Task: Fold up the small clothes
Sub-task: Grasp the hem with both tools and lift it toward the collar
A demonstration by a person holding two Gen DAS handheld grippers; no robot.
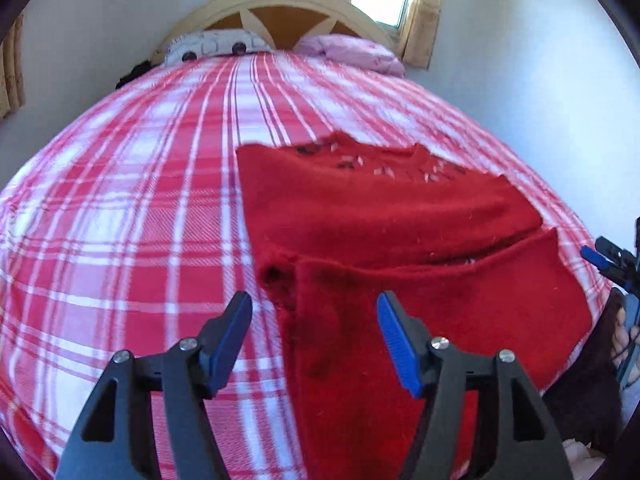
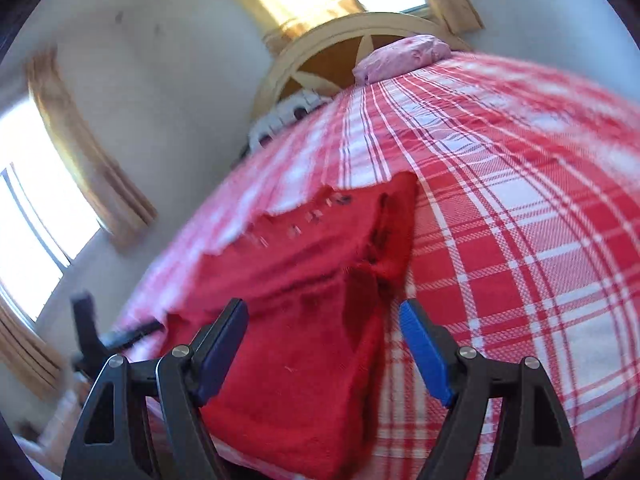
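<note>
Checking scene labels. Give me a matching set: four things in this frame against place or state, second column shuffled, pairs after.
Things:
1 sweater
2 pink pillow
3 left tool
4 headboard

Place or state:
A open, holding nothing
B upright at the far end of the bed
C red, sleeves folded in, lying on the plaid sheet
D far right corner of the bed

Pairs: 1-C, 2-D, 3-A, 4-B
</note>
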